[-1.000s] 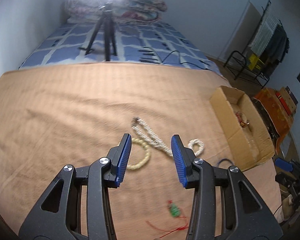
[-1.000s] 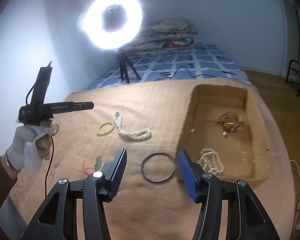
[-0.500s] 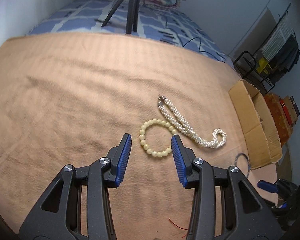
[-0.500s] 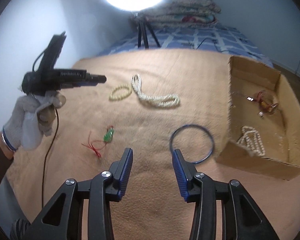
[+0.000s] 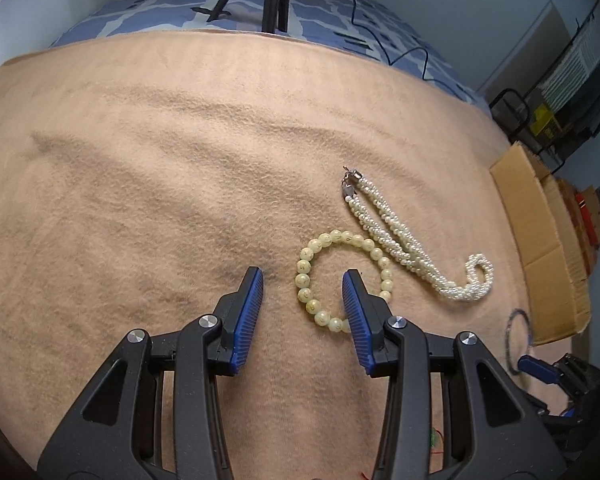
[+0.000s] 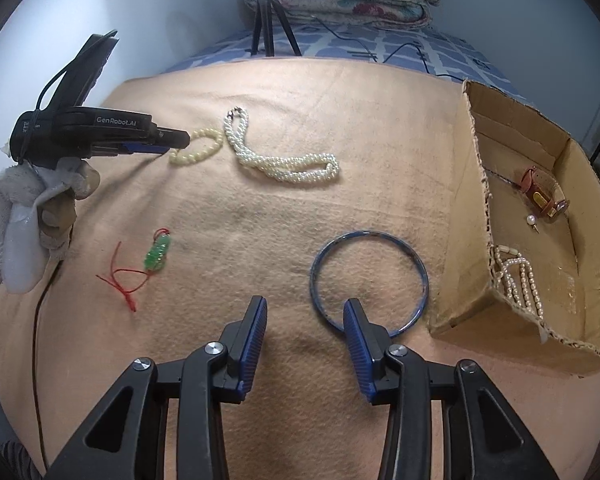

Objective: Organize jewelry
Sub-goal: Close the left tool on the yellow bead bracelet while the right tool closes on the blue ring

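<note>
Pale-green bead bracelet (image 5: 342,278) straddled by left claw (image 5: 303,290) (apart), right claw (image 6: 305,314) apart over blue bangle (image 6: 367,278) rim.

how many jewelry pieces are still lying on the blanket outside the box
4: the yellow bead bracelet at the left tool, the twisted pearl necklace beside it, the green charm on red cord, and the blue bangle at the right tool.

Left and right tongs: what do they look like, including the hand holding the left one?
Both the left tongs and the right tongs have black triangular frames with cut-out windows, silver screws and blue ribbed pads. From the right wrist view, the left unit's black body is printed "GenRobot.AI" in white, with a black cable trailing down. The left hand wears a grey-white knit glove.
</note>
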The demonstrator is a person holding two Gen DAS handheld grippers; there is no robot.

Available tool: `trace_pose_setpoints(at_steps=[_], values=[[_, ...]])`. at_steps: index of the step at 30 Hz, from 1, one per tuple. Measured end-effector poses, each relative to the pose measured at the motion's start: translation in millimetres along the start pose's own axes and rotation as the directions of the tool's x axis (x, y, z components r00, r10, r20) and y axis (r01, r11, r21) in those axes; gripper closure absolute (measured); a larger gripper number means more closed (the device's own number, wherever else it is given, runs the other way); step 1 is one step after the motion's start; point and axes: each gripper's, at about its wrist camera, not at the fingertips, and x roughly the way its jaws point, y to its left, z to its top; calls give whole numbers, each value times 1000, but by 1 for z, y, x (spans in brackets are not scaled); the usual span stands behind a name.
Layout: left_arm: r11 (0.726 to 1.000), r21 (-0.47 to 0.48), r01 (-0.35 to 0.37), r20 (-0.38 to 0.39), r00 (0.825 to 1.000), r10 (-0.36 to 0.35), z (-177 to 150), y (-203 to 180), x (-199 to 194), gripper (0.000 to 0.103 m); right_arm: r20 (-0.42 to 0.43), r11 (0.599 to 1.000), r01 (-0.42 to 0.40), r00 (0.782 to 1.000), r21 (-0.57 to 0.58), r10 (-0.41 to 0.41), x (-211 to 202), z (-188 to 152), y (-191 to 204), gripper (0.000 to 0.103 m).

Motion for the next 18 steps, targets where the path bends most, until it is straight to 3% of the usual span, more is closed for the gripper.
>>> trace_pose_setpoints(at_steps=[9,14,18], values=[[979,133,-153,32,988,150,-5,-25,12,68,-22,1000,14,1000,-4,-14,13,5,1,68],[973,130,-189,69,981,181,-5,-25,14,89,-30,1000,9,1000,-18,-9,16,6,4,79],[973,130,-190,83,980,181,-5,-22,13,96,-30,1000,-8,1000,-22,8,17,7,5,93]])
